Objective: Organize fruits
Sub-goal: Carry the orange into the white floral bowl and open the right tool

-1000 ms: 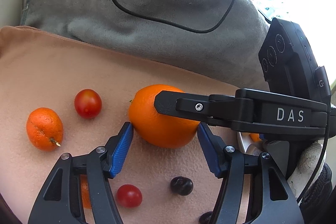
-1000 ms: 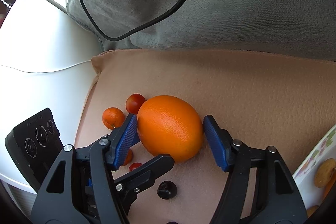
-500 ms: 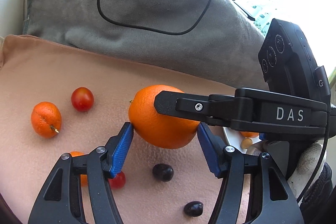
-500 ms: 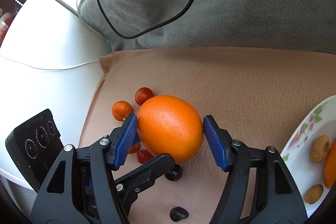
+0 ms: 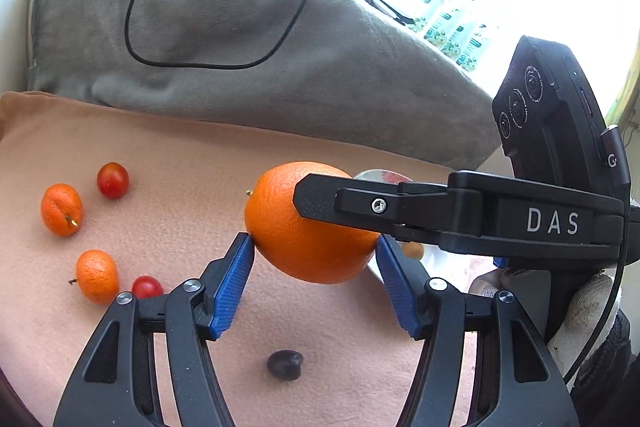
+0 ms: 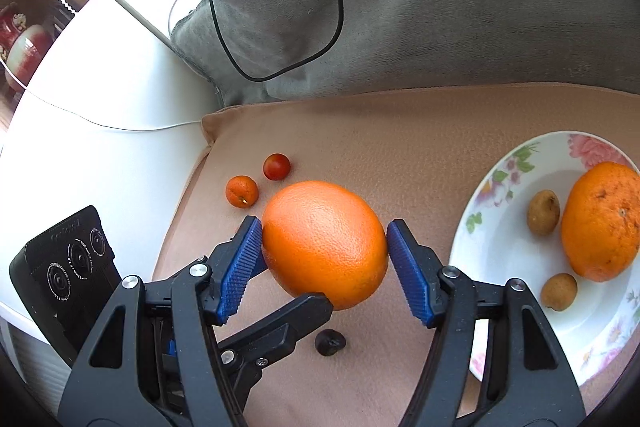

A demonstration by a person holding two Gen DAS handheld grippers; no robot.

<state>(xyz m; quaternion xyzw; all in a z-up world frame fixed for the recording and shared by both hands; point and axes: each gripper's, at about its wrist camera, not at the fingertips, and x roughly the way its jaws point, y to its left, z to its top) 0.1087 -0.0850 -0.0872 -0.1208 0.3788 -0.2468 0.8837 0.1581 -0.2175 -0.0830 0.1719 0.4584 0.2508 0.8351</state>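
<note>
A large orange [image 5: 304, 227] [image 6: 324, 243] is held in the air between both grippers. My left gripper [image 5: 314, 253] is shut on it, blue pads on its two sides. My right gripper [image 6: 324, 241] is shut on it too, crossing from the right in the left wrist view. Below lie two small mandarins [image 5: 62, 209] [image 5: 97, 275], two cherry tomatoes [image 5: 113, 180] [image 5: 147, 287] and a dark grape [image 5: 285, 365] [image 6: 330, 342] on a tan cloth [image 5: 180, 167]. A floral plate [image 6: 504, 239] at right holds another orange [image 6: 600, 221] and two small brown fruits [image 6: 543, 213] [image 6: 559, 291].
A grey cushion [image 5: 224, 39] [image 6: 440, 7] with a black cable [image 5: 132, 43] lies behind the cloth. A white surface [image 6: 100, 99] borders the cloth on the left in the right wrist view. A bright window is behind the cushion.
Both grippers have lifted the large orange higher and carried it to the right. The small fruits dropped away to the left and the plate came into view.
</note>
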